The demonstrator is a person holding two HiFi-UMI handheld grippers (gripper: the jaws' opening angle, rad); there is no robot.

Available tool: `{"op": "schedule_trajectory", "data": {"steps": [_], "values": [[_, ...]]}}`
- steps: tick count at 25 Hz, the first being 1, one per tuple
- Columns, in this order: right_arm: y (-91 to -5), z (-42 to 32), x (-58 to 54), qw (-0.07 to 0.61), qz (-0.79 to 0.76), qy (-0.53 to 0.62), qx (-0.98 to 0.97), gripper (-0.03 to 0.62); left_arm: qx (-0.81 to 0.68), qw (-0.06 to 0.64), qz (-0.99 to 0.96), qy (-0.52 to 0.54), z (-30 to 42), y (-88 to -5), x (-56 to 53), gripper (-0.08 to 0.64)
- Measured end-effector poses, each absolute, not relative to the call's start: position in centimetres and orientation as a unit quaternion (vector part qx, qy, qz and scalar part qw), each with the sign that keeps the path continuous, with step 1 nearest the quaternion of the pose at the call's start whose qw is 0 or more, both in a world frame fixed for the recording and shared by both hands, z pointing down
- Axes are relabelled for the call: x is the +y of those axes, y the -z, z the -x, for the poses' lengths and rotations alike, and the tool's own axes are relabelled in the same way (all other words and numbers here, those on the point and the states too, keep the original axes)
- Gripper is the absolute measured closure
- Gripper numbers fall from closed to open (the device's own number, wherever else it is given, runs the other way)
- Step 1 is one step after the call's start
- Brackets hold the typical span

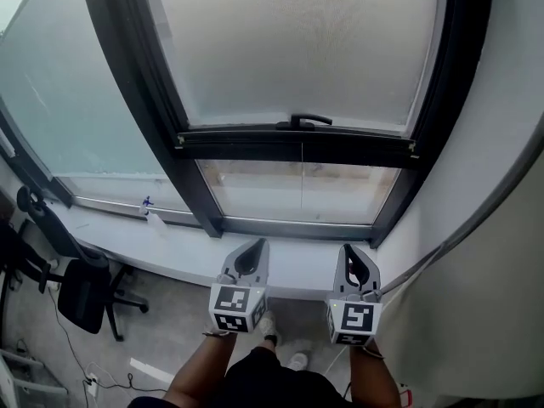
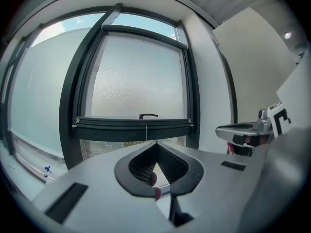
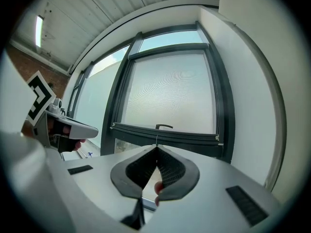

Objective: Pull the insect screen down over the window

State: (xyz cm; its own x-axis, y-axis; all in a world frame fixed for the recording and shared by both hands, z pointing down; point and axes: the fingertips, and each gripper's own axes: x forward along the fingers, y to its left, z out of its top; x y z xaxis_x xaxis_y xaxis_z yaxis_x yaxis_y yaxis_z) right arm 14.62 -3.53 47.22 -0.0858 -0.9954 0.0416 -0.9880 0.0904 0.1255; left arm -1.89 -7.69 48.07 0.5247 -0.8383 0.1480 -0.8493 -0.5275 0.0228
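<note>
The grey mesh insect screen (image 1: 297,49) covers the upper part of the dark-framed window. Its black bottom bar (image 1: 297,144) carries a small handle (image 1: 303,121), and a strip of bare glass (image 1: 297,192) shows below it. A thin cord (image 1: 302,177) hangs from the bar. My left gripper (image 1: 255,246) and right gripper (image 1: 353,252) sit side by side short of the sill, both shut and empty, pointing at the window. In the left gripper view the handle (image 2: 148,116) is ahead above the closed left gripper (image 2: 156,143). The right gripper (image 3: 156,147) faces the same handle (image 3: 164,126).
A white sill (image 1: 170,253) runs under the window with a small blue object (image 1: 147,202) on it. A large fixed pane (image 1: 59,83) lies to the left and a white wall (image 1: 501,185) close on the right. A black office chair (image 1: 76,287) stands at lower left.
</note>
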Motion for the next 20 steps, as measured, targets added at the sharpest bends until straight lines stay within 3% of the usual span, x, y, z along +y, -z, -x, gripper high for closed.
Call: {"op": "schedule_trajectory", "data": {"steps": [4, 20], "values": [[-46.7, -14.0, -1.3, 0.025, -0.662, -0.011, -0.749, 0.586, -0.479, 0.041, -0.874, -0.067, 2.2, -48.3, -4.9, 0.557], [-46.8, -8.3, 4.5, 0.029, -0.663, -0.004, -0.748, 0.588, -0.458, 0.033, -0.885, -0.069, 6.5, -48.0, 0.6, 0.557]]}}
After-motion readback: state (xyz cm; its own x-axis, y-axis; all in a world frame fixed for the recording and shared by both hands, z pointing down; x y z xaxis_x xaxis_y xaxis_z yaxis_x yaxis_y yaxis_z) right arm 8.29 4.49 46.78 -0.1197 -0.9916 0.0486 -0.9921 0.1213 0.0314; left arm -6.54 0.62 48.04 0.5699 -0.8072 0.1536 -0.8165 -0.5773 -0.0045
